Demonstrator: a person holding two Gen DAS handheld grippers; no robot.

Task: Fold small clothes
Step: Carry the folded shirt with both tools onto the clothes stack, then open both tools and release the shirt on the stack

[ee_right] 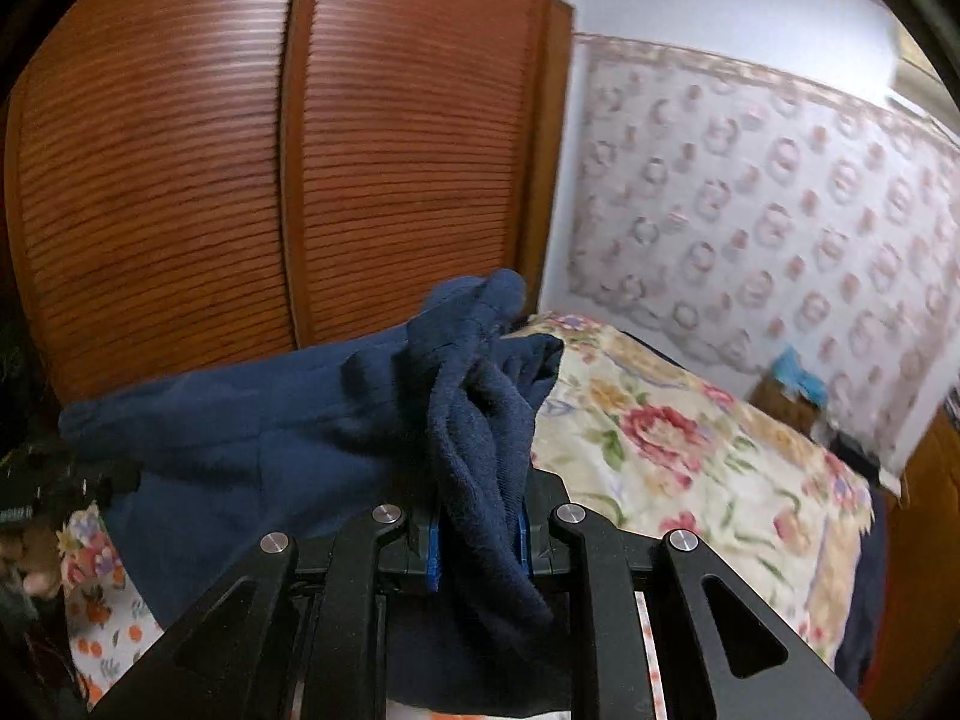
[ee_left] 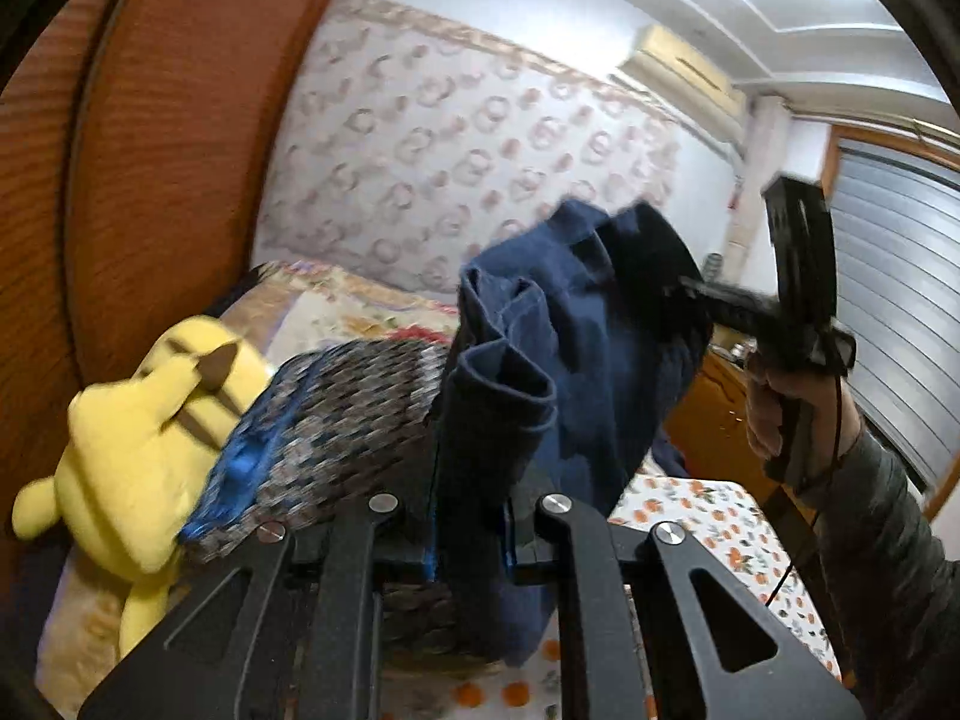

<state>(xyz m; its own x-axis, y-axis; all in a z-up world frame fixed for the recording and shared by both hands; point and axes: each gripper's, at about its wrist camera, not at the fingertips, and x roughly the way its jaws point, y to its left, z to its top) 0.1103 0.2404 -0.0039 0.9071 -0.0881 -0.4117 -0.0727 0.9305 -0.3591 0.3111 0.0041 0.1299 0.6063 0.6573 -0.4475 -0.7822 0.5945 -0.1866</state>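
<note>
Navy garment (ee_right: 288, 414) (bunched, fleecy) hangs lifted — both grippers' jaws pinching its edges.

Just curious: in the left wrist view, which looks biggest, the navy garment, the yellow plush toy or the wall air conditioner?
1. Navy garment, though it hangs nearest the camera.
2. Yellow plush toy, somewhat smaller.
3. Air conditioner, smallest, being far off.
</note>
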